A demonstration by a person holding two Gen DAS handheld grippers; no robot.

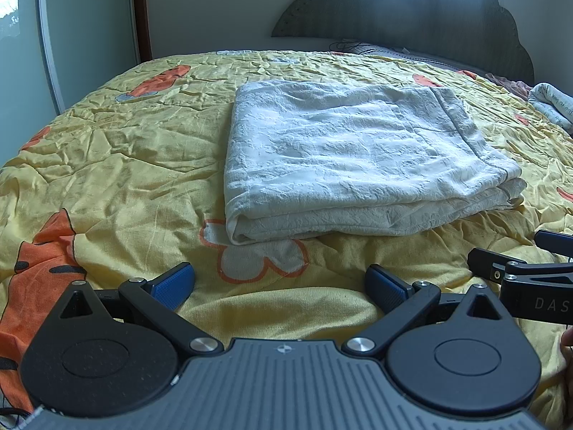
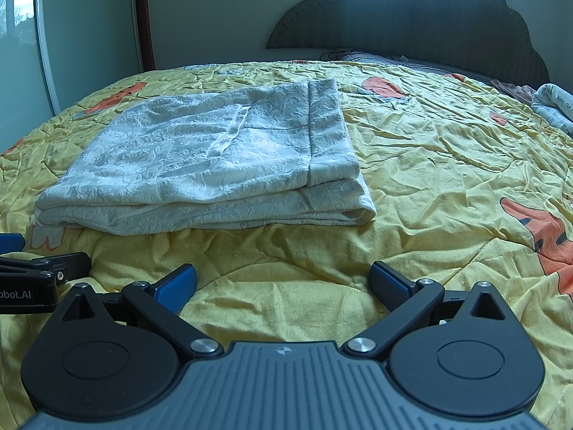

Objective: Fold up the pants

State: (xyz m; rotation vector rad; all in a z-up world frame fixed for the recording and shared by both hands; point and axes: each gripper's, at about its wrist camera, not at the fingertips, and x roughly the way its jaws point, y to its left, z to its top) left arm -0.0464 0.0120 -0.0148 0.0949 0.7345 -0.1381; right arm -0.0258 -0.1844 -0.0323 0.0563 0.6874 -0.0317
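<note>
The white textured pants [image 1: 358, 157] lie folded into a thick rectangular stack on the yellow quilt [image 1: 118, 165]. In the right wrist view the same pants [image 2: 215, 165] sit ahead and to the left. My left gripper [image 1: 281, 286] is open just short of the stack's near edge, holding nothing. My right gripper [image 2: 283, 286] is open too, low over bare quilt [image 2: 447, 165], nothing between its blue pads. Each gripper shows at the edge of the other's view: the right one [image 1: 530, 272], the left one [image 2: 32, 279].
A dark scalloped headboard [image 1: 412, 18] stands at the far end of the bed. A bundle of pale printed cloth [image 1: 553, 102] lies at the far right edge. A glass sliding door [image 1: 43, 36] is on the left.
</note>
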